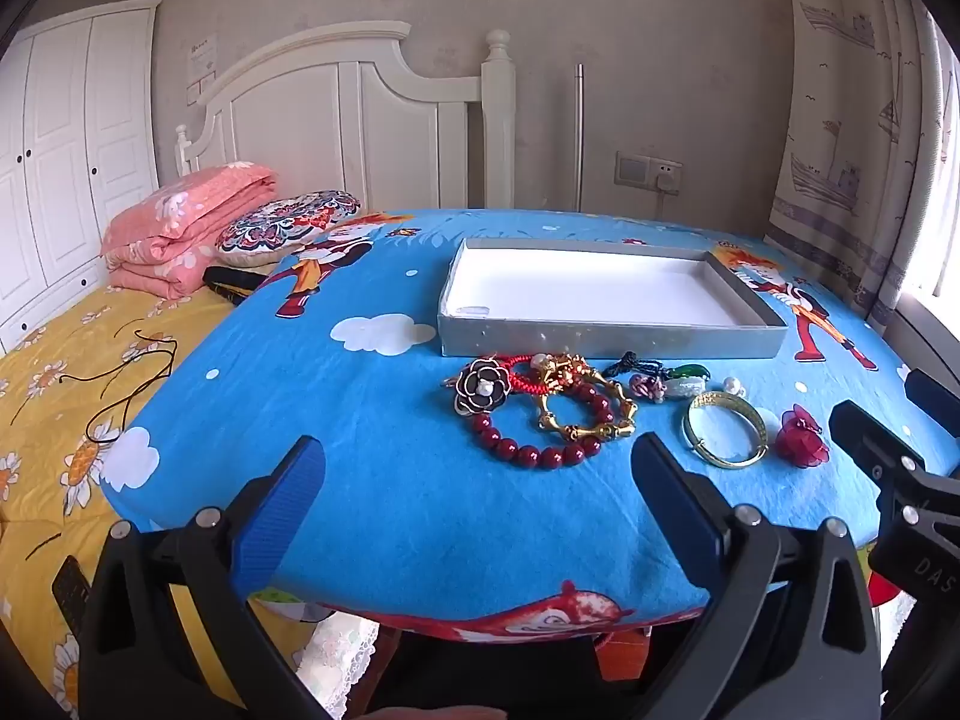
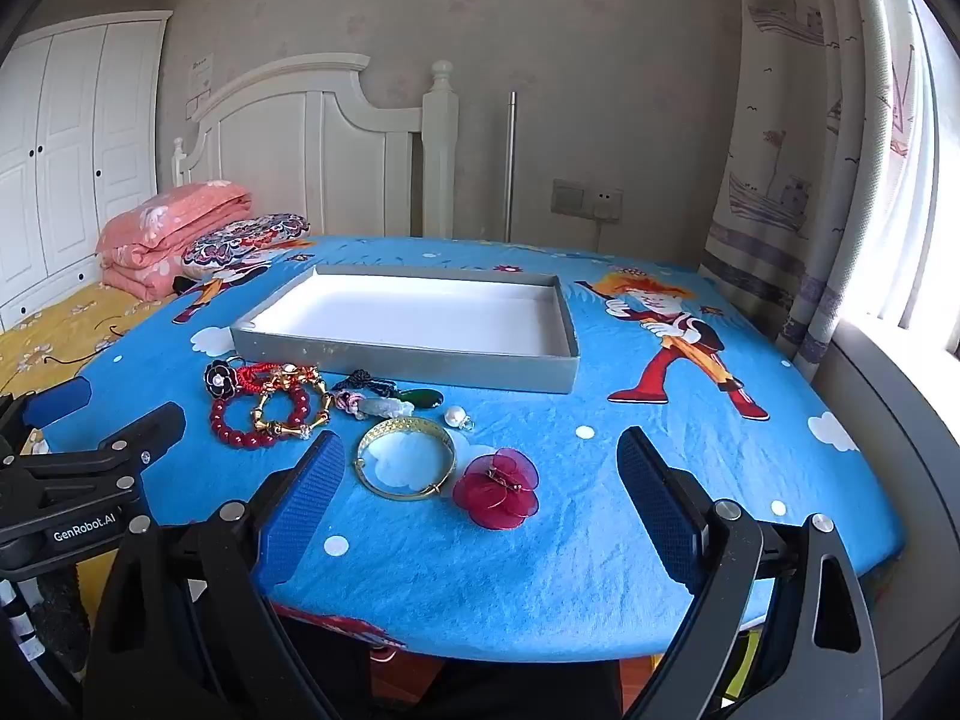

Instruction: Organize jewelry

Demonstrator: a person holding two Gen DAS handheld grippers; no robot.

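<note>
Jewelry lies in a row on the blue cartoon cloth, in front of an empty grey tray point(image 1: 612, 341) point(image 2: 408, 360) with a white floor. From the left: a black flower brooch point(image 1: 482, 391) point(image 2: 219, 379), a dark red bead bracelet point(image 1: 543, 453) point(image 2: 240, 435), a gold bamboo-link bracelet point(image 1: 585, 414) point(image 2: 294, 411), a jade pendant on dark cord point(image 1: 678, 383) point(image 2: 393, 403), a pearl point(image 2: 454, 416), a gold bangle point(image 1: 725, 438) point(image 2: 405, 465) and a red flower clip point(image 1: 801, 437) point(image 2: 497, 487). My left gripper point(image 1: 477, 480) hangs open short of the bead bracelet. My right gripper point(image 2: 480, 480) is open, the bangle and clip lying ahead between its fingers, untouched.
The table point(image 2: 690, 468) stands beside a bed with a yellow flowered cover point(image 1: 54, 408), a folded pink quilt point(image 1: 180, 228) and a patterned cushion point(image 1: 288, 225). A curtain point(image 2: 798, 180) and window sill run along the right. A white wardrobe point(image 1: 66, 138) stands at far left.
</note>
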